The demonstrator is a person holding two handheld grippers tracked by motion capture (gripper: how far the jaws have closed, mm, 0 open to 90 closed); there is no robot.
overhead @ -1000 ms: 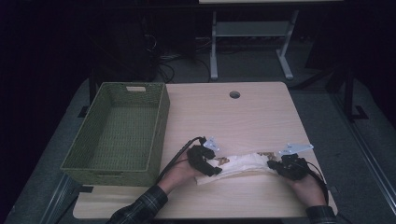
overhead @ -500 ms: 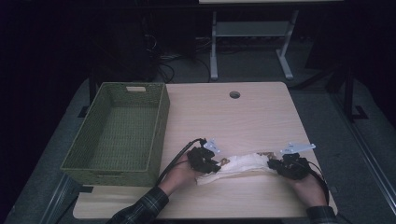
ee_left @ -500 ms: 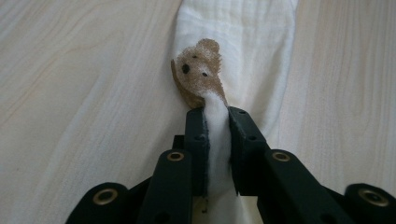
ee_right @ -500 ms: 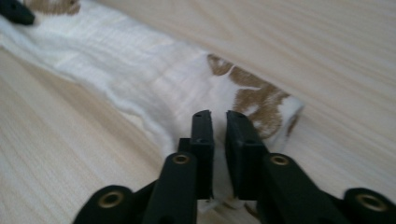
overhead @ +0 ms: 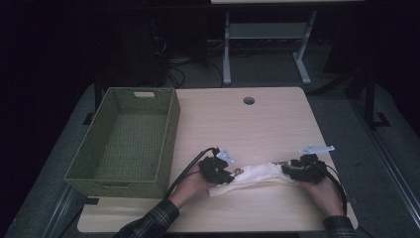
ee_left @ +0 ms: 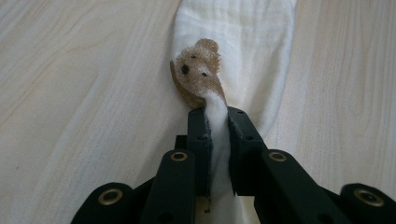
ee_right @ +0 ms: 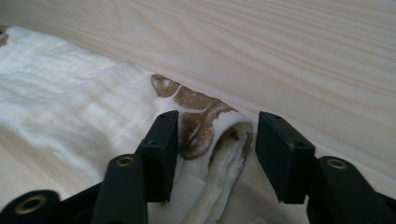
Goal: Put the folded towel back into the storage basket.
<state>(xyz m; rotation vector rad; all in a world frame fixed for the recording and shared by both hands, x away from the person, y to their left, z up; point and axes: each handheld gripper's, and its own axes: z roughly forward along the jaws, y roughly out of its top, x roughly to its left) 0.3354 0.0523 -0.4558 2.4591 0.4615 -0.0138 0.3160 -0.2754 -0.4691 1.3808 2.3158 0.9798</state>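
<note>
A white cloth (overhead: 257, 174) with brown bear prints lies bunched lengthwise near the table's front edge, between my two grippers. My left gripper (overhead: 225, 176) is at its left end. In the left gripper view its jaws (ee_left: 215, 116) have just been closing and now pinch a ridge of the cloth (ee_left: 243, 37) just behind a bear print (ee_left: 198, 70). My right gripper (overhead: 287, 171) is at the cloth's right end. Its jaws (ee_right: 217, 135) have just been opening and stand apart around the folded cloth end (ee_right: 70, 107), with the right pad off the fabric.
A green woven basket (overhead: 171, 134) stands at the table's left side, next to my left hand. The light wooden table (overhead: 257, 124) has a round cable hole (overhead: 248, 100) at the back. Beyond the table are a dark floor and a white stand.
In the high view both hands and the cloth stay where they were; I cannot make out any shift.
</note>
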